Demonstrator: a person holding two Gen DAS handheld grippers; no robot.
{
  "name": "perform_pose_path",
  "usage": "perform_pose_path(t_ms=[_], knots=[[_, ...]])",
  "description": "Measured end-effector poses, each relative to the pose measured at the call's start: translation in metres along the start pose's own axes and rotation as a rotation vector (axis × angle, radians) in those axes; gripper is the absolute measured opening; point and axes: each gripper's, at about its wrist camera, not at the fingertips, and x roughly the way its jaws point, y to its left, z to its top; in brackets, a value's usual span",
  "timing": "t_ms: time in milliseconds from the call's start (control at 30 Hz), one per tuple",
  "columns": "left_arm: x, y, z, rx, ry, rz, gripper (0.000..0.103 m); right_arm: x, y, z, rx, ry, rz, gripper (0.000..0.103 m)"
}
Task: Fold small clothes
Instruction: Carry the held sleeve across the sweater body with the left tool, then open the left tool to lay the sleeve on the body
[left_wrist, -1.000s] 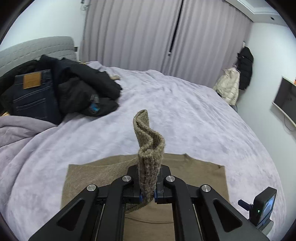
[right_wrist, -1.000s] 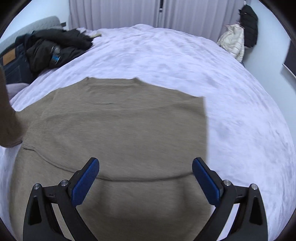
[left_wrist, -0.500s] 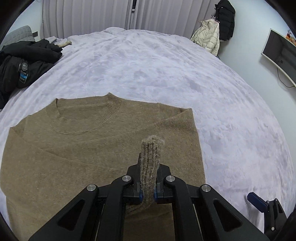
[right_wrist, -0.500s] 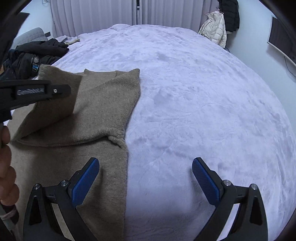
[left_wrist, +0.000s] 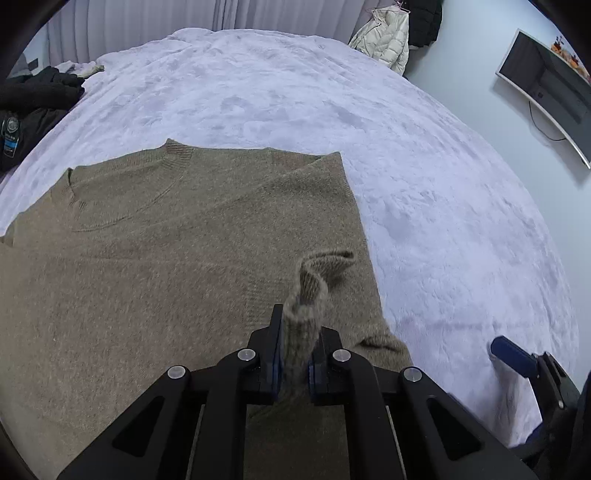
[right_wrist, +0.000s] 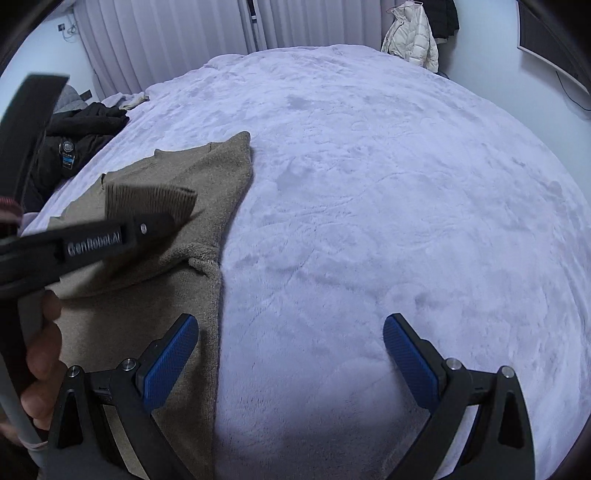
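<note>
A brown knitted sweater (left_wrist: 155, 236) lies flat on the lilac bed cover (left_wrist: 424, 177), neck away from me. My left gripper (left_wrist: 297, 360) is shut on the ribbed sleeve cuff (left_wrist: 314, 284) and holds it over the sweater's right part. The sleeve is folded across the body. In the right wrist view the left gripper (right_wrist: 147, 225) shows at the left, with the cuff (right_wrist: 151, 201) sticking out of it. My right gripper (right_wrist: 291, 354) is open and empty, low over the bed cover (right_wrist: 369, 184) at the sweater's (right_wrist: 221, 177) right edge.
A pile of dark clothes (left_wrist: 26, 107) lies at the bed's far left, also in the right wrist view (right_wrist: 77, 136). Coats (left_wrist: 384, 40) hang at the far right. A screen (left_wrist: 546, 85) is on the right wall. Curtains (right_wrist: 166, 40) hang behind the bed.
My left gripper has carried the cuff rightward and down across the sweater, folding the sleeve over. My right gripper has swung right, off the sweater and over the bare bed cover.
</note>
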Motion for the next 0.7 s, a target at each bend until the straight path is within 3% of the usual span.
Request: perform_pose_path(t_ms=[33,67,100,133,167,200,267,333,400,533,567,667,700], knots=[[-0.008,0.004,-0.002,-0.012,-0.001,-0.034,0.009,-0.004,-0.001,0.002,0.006,-0.011,0.023,0.101],[-0.019,0.01,-0.005,-0.025,0.002,-0.075,0.019,-0.008,-0.003,0.006,0.013,-0.023,0.051,0.101],[-0.029,0.016,-0.007,-0.035,0.003,-0.111,0.036,-0.011,-0.004,0.01,0.021,-0.034,0.092,0.101],[-0.04,0.023,-0.011,-0.056,-0.017,-0.131,0.093,-0.013,-0.003,0.014,0.031,-0.04,0.137,0.101],[-0.055,0.031,-0.015,-0.088,-0.092,-0.126,0.101,-0.014,-0.001,0.019,0.043,-0.04,0.186,0.101],[-0.067,0.036,-0.019,-0.093,-0.152,-0.116,0.102,-0.013,0.002,0.025,0.051,-0.037,0.25,0.101],[-0.079,0.043,-0.024,-0.07,-0.155,-0.115,0.102,-0.008,0.013,0.035,0.057,-0.018,0.361,0.101],[-0.086,0.058,-0.03,-0.079,-0.155,-0.106,0.102,0.003,0.027,0.044,0.059,0.014,0.424,0.101],[-0.091,0.079,-0.034,-0.087,-0.176,-0.04,0.102,0.016,0.04,0.05,0.056,0.056,0.467,0.1],[-0.088,0.142,-0.039,-0.171,-0.18,0.103,0.102,0.039,0.053,0.056,0.045,0.111,0.424,0.078],[-0.084,0.16,-0.041,-0.212,-0.168,0.132,0.102,0.044,0.055,0.057,0.04,0.116,0.397,0.077],[-0.07,0.203,-0.053,-0.315,-0.121,0.129,0.102,0.057,0.062,0.063,0.015,0.13,0.364,0.063],[-0.065,0.211,-0.057,-0.326,-0.111,0.13,0.102,0.061,0.068,0.064,-0.019,0.134,0.35,0.048]])
